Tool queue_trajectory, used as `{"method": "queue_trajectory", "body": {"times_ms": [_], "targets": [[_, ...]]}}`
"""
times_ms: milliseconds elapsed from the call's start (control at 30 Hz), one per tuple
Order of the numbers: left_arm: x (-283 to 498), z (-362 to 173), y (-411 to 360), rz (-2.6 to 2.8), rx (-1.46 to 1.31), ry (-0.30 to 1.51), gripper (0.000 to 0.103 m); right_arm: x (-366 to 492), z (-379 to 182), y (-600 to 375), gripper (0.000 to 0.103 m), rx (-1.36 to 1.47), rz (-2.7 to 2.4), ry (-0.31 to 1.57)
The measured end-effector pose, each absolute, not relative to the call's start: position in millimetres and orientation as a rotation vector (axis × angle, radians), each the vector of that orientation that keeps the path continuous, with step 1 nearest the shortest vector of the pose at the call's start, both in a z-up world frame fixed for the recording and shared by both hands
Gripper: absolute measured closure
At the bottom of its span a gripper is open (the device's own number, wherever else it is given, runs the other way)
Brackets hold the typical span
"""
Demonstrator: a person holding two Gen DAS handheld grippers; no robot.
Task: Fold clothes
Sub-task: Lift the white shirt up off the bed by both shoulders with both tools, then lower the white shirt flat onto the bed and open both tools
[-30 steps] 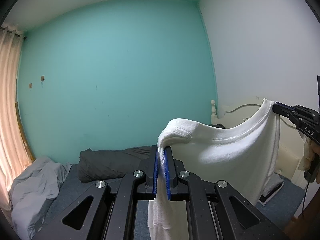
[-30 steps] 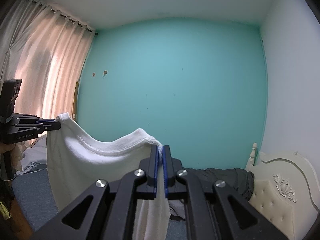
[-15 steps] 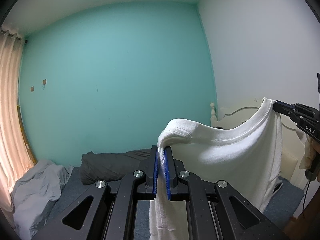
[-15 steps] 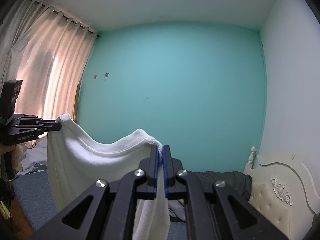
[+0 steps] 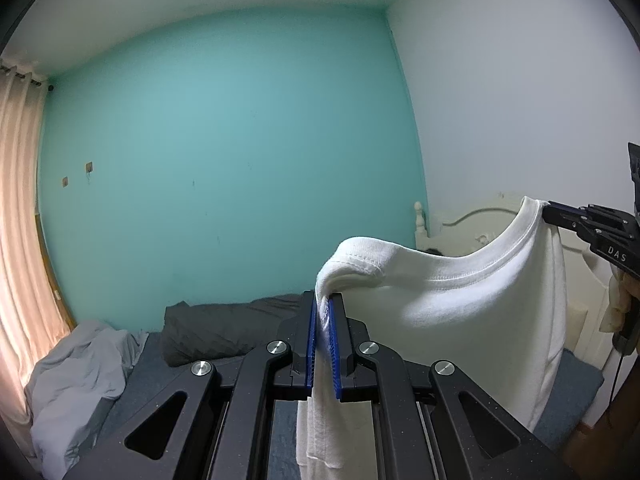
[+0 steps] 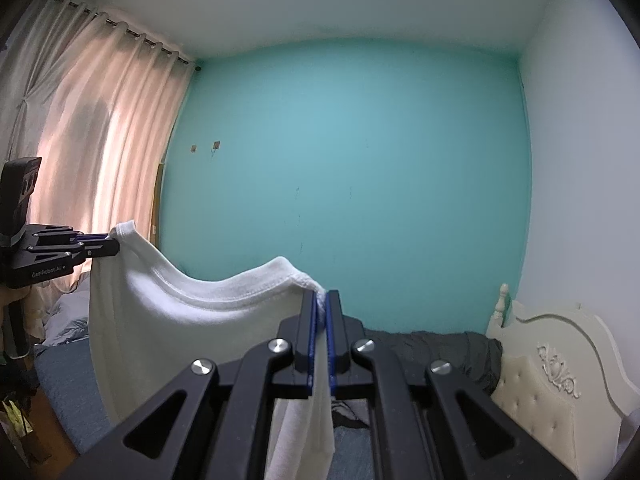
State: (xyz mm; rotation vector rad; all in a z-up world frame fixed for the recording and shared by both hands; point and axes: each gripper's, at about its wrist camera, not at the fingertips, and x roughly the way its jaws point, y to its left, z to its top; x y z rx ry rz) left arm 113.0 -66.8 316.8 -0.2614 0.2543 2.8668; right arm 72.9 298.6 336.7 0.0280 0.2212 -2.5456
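A white T-shirt (image 5: pixel 460 308) hangs in the air, stretched between both grippers, its ribbed neckline sagging in a curve between them. My left gripper (image 5: pixel 323 304) is shut on one shoulder of the T-shirt; cloth falls down between its blue pads. In the left wrist view my right gripper (image 5: pixel 550 210) pinches the other shoulder at far right. In the right wrist view my right gripper (image 6: pixel 321 300) is shut on the T-shirt (image 6: pixel 180 332), and my left gripper (image 6: pixel 112 245) holds the far corner at left. The shirt's lower part is hidden behind the gripper bodies.
Below lies a bed with a blue sheet (image 5: pixel 148 368), a dark grey pillow (image 5: pixel 224 328) and a crumpled grey blanket (image 5: pixel 76 376). A cream headboard (image 6: pixel 560 360) stands at right. Pink curtains (image 6: pixel 100 140) hang at left; a teal wall (image 6: pixel 340 180) is ahead.
Both grippers have risen slightly with the T-shirt still held; the bed and pillow sit lower in the views. The grip on each shoulder is unchanged.
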Motion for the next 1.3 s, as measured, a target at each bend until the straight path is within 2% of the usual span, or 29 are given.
{"method": "queue_trajectory", "body": {"times_ms": [400,700,1033,1300], "targets": [[-14.9,235.8,-54.2,2.824,-0.481,0.237,0.097,-19.4,269.6,272.7,0.099,0.225,-2.546,0.222],[-164.8,106.9,-47.0,2.791,-0.723,0.223,0.097,-154.1,157.4,229.8,0.099,0.487,-2.522,0.217],[-359.9,-44.1,-53.7,2.746,-0.987,0.078,0.097,-323.0,19.0,180.6,0.099,0.706,-2.509,0.206],[-460.0,-144.2,-44.6,2.708,-1.137,0.082,0.097,-432.4,-79.8,153.0,0.099,0.861,-2.504,0.209]]}}
